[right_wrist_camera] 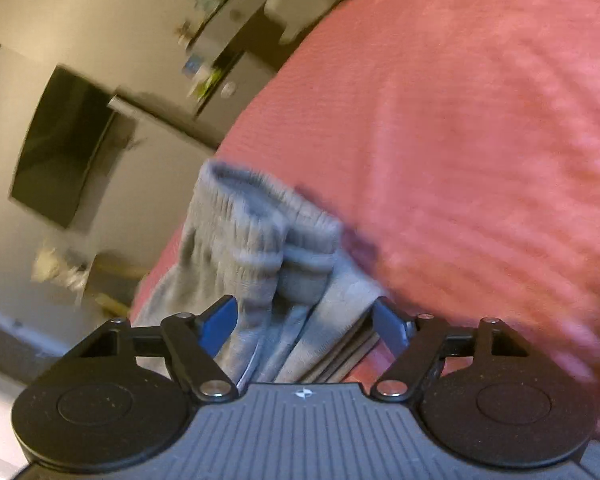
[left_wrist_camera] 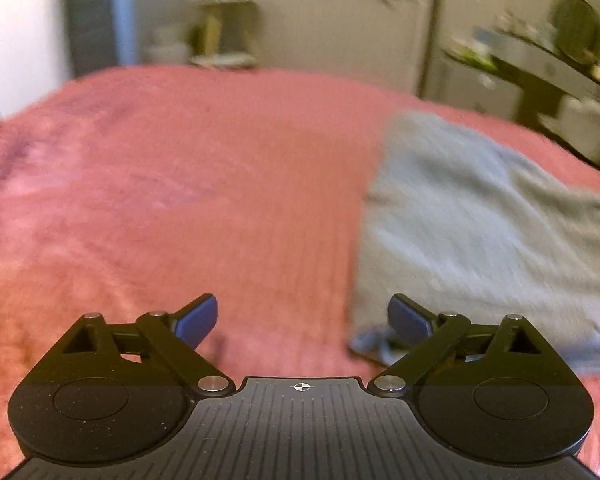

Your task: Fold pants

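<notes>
L wrist view: left gripper (left_wrist_camera: 302,322) spread wide, empty, over pink ribbed bedspread (left_wrist_camera: 188,200); grey knit pants (left_wrist_camera: 480,220) flat on bedspread, right of blue fingertips (left_wrist_camera: 198,318).
R wrist view: right gripper (right_wrist_camera: 305,326) wide apart, ribbed cuffs of pants (right_wrist_camera: 268,240) between pads, not clamped; bedspread (right_wrist_camera: 460,140) alongside.

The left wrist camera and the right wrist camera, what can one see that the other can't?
Only the left view shows the gray pants lying spread flat, with the left gripper open and empty over the bedspread. Only the right view shows the ribbed cuffs, bunched between the right gripper's open fingers, plus a dark TV on the wall. Both show the pink bedspread and gray pants.
</notes>
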The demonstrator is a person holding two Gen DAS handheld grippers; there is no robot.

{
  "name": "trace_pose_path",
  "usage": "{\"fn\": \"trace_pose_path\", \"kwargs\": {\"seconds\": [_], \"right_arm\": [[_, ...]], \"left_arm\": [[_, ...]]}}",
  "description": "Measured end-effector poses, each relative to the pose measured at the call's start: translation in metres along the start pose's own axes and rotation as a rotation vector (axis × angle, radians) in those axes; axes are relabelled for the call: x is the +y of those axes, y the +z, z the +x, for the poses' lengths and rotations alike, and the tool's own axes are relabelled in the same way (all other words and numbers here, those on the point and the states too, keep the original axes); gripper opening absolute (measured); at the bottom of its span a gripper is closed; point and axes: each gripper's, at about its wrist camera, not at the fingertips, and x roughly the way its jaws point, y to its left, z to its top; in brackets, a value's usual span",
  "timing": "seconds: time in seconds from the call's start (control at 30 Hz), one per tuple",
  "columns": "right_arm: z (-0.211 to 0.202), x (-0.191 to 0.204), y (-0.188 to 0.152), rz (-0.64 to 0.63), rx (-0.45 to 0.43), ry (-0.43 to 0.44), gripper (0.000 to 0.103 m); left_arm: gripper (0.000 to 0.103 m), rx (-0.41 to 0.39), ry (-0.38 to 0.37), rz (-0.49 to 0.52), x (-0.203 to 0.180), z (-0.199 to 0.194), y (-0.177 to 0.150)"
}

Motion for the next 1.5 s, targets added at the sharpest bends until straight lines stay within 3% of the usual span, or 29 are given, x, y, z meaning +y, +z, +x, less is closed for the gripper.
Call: {"fn": "trace_pose_path", "kwargs": {"seconds": [0.07, 0.13, 0.23, 0.33, 0.43, 0.57, 0.77, 1.0, 1.33, 1.4, 1.5], "right_arm": [[-0.014, 0.014, 0.0, -0.098, -0.082, 0.035, 0.077], [-0.02, 0.032, -0.001, -0.199, -0.099, 0.116, 0.077], [-0.009, 0.068, -0.019, -0.413, -0.085, 0.14, 0.077], [0.019, 0.084, -0.038, -0.501, 0.04, 0.151, 0.08], [0.041, 0.082, -0.052, -0.602, 0.113, 0.079, 0.082], [0.043, 0.085, -0.06, -0.666, 0.157, 0.112, 0.097], [0.058, 0.098, -0.08, -0.755, 0.143, 0.048, 0.097], [0.072, 0.113, -0.105, -0.941, 0.093, -0.079, 0.097], [0.074, 0.123, -0.113, -1.049, 0.051, -0.153, 0.097], [0.072, 0.126, -0.112, -1.086, 0.026, -0.187, 0.097], [0.058, 0.126, -0.102, -1.081, -0.003, -0.176, 0.095]], "left_arm": [[0.093, -0.096, 0.047, 0.018, -0.004, -0.015, 0.006], [0.095, -0.126, -0.06, 0.02, -0.014, -0.024, 0.015], [0.096, -0.071, -0.223, 0.067, -0.043, -0.017, 0.024], [0.096, 0.024, -0.28, 0.13, -0.07, 0.009, 0.022], [0.097, 0.094, -0.232, 0.221, -0.084, 0.037, 0.009], [0.102, 0.062, -0.239, 0.247, -0.08, 0.045, 0.002], [0.103, 0.083, -0.26, 0.17, -0.063, 0.054, 0.004], [0.103, 0.073, -0.253, 0.2, -0.062, 0.053, 0.002], [0.103, 0.088, -0.269, 0.184, -0.052, 0.058, 0.008], [0.103, 0.089, -0.235, 0.17, -0.043, 0.059, 0.013], [0.103, 0.092, -0.12, 0.137, -0.023, 0.063, 0.023]]}}
